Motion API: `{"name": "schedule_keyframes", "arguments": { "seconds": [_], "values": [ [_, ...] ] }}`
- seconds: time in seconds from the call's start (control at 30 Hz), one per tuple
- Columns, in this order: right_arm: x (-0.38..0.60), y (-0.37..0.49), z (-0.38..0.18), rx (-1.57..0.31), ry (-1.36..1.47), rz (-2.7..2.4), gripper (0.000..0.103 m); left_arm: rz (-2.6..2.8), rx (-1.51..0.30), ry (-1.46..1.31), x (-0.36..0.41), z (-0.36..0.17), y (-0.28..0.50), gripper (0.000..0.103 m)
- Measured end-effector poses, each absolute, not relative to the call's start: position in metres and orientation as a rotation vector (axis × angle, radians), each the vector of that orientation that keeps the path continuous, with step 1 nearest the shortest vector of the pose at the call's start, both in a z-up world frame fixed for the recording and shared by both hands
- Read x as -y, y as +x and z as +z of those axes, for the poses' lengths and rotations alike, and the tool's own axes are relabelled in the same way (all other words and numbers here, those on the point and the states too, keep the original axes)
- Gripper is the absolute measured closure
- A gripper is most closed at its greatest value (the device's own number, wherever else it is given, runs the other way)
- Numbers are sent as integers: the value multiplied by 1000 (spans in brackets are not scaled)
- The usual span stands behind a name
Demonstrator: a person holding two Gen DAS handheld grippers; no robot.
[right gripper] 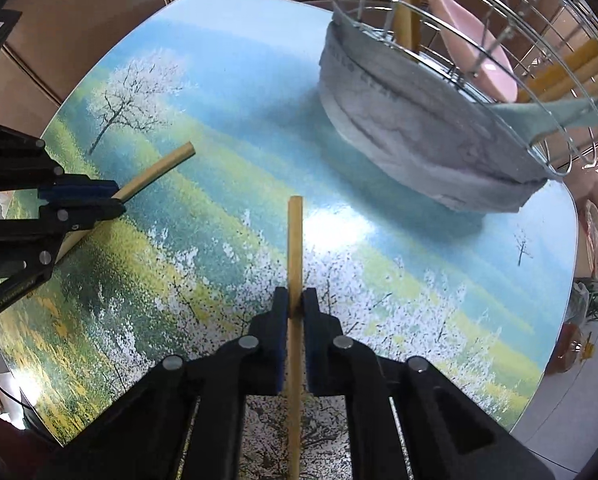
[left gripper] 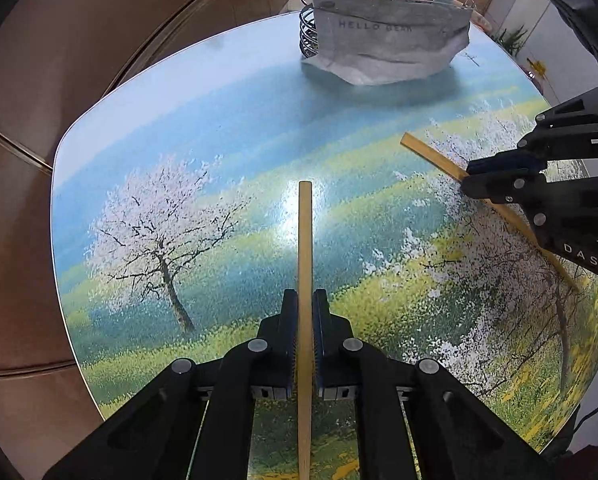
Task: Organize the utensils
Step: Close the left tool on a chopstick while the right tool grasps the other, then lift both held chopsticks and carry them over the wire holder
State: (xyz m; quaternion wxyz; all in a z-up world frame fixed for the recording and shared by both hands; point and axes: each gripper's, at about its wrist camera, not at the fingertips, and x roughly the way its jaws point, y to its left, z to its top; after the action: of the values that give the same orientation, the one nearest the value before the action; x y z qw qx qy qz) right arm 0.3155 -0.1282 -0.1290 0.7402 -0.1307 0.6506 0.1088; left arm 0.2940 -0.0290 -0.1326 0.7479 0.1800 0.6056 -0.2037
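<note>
**Chopsticks gripped, 1 per gripper, holder next**

Chopsticks are the business here: 2 bamboo sticks, each clamped in its own gripper above the painted tabletop (left gripper: 203, 128). Starting at the left, the left gripper (left gripper: 305, 300) has its jaws drawn narrow onto the left chopstick (left gripper: 305, 240), which runs straight out along the fingers with its blunt end pointing far, toward the holder. The grip sits partway along the stick, so a good length sticks out ahead, apparently clear of the table.

Moving right, the right gripper (right gripper: 295, 298) is likewise closed narrow on the right chopstick (right gripper: 295, 240), held the same way, blunt end forward. In the left wrist view that stick (left gripper: 431, 154) angles toward the left, near the other one but apart from it.

At the far right stands the wire utensil holder (right gripper: 511, 32), draped on its near side with a grey cloth (left gripper: 391, 46). It already holds several chopsticks (right gripper: 405, 8), a pink spoon (right gripper: 475, 44) and a grey-green handle whose head I cannot make out.

To do this step well, I would deliver 1 stick at a time so the grippers do not crowd the rim. Lift well above the wire rim and the cloth, tip the stick toward vertical, aim for a gap among the utensils, lower until most of it is inside, then release. Letting go early risks it bouncing off the wire.
</note>
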Motion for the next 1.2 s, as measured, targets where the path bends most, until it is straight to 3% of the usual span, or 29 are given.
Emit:
{"name": "schedule_keyframes", "arguments": {
  "seconds": [0.27,0.93,1.2],
  "values": [
    [129,287,-107,-1302,-208,239,97,-418,-1268,314,19,-123,269,96],
    [167,138,19,-862,59,210,97,-464,-960,-5,-8,5,167,96],
    [175,121,87,-655,98,185,97,-463,-770,-108,-9,76,158,96]
  ]
}}
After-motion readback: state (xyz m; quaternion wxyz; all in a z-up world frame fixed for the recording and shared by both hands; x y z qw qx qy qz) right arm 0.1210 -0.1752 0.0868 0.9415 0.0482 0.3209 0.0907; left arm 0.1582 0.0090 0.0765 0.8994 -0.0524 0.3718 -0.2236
